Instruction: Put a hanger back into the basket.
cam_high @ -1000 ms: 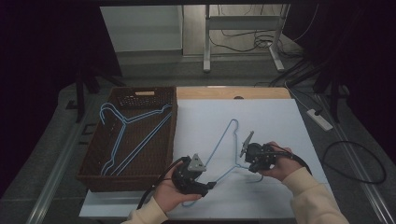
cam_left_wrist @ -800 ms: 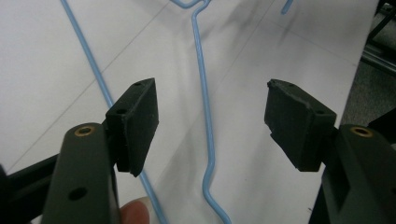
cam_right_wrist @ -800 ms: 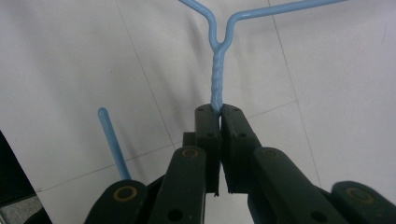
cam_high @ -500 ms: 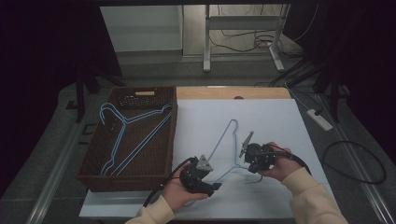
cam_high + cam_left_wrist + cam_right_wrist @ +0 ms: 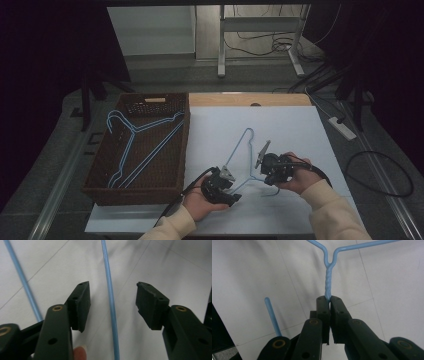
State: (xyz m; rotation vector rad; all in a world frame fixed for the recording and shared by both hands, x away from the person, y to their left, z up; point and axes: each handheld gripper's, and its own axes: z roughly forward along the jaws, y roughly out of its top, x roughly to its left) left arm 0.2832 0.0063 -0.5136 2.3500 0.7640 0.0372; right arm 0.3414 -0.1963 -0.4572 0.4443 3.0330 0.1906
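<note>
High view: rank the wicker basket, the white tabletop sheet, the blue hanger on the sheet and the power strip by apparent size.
1. white sheet
2. wicker basket
3. blue hanger on the sheet
4. power strip, clearly smallest

Sheet and basket are far apart in size; no ties.

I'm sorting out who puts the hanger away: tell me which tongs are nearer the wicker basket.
Left. The left tongs sit on the white sheet just right of the basket's near corner; the right tongs are farther right, clamped on the blue hanger's neck.
</note>
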